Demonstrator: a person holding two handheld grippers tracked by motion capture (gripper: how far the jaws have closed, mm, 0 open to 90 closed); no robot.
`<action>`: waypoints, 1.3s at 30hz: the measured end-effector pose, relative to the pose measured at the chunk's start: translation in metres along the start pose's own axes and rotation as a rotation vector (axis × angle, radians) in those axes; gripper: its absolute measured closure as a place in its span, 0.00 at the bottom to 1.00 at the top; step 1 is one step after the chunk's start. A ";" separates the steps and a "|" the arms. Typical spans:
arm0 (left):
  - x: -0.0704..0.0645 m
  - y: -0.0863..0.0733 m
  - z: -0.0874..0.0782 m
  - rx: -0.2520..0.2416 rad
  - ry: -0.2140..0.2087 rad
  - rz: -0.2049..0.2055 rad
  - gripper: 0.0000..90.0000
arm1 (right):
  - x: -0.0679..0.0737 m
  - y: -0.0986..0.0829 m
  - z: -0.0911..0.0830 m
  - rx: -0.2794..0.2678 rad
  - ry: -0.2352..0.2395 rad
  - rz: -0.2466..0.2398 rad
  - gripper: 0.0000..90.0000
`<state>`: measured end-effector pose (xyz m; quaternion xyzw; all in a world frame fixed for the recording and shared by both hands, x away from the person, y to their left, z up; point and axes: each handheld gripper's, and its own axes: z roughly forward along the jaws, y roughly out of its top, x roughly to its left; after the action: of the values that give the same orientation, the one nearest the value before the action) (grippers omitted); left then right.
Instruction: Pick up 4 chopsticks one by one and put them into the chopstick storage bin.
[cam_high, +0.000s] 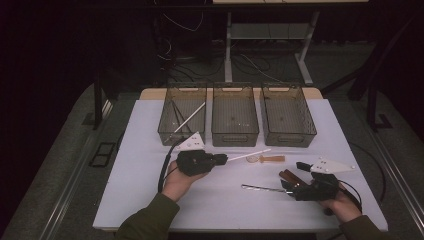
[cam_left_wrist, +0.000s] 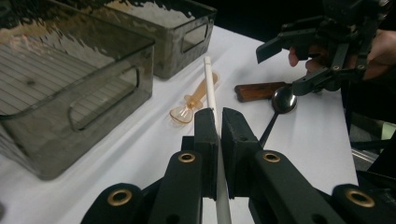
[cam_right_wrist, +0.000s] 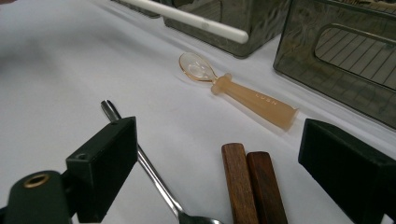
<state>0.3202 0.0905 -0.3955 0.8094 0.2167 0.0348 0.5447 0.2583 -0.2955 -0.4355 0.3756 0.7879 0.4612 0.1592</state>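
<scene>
My left gripper (cam_high: 224, 159) (cam_left_wrist: 219, 122) is shut on a long white stick (cam_high: 250, 155) (cam_left_wrist: 210, 88) that points right, toward the bins. Just past the stick's tip lies a translucent orange spoon (cam_high: 265, 159) (cam_left_wrist: 190, 106) (cam_right_wrist: 247, 99). My right gripper (cam_high: 295, 176) (cam_right_wrist: 219, 154) is open low over the table. Two brown wooden sticks (cam_high: 289, 176) (cam_right_wrist: 247, 182) and the handle of a metal spoon (cam_high: 260, 188) (cam_right_wrist: 148, 168) lie between its jaws. The left gripper view shows the metal spoon's bowl (cam_left_wrist: 284, 99) beside the wooden sticks (cam_left_wrist: 259, 91), with the right gripper (cam_left_wrist: 280, 70) above them.
Three smoky plastic bins stand in a row at the back of the white table (cam_high: 150, 200). The left bin (cam_high: 170, 135) holds a white stick and thin rods. The middle bin (cam_high: 235, 137) and the right bin (cam_high: 290, 139) look almost bare. Cables trail from both grippers.
</scene>
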 end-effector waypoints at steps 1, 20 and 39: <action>0.001 0.000 -0.002 -0.006 -0.003 0.004 0.94 | 0.000 0.000 0.000 0.000 0.000 -0.001 0.13; 0.026 0.003 -0.058 -0.089 0.093 -0.021 0.94 | 0.000 0.000 0.000 0.001 -0.003 0.001 0.13; 0.068 0.000 -0.105 -0.128 0.300 -0.079 0.94 | -0.001 -0.001 0.001 0.002 -0.004 -0.003 0.13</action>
<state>0.3513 0.2080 -0.3653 0.7497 0.3244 0.1477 0.5576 0.2590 -0.2955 -0.4366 0.3756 0.7887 0.4594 0.1608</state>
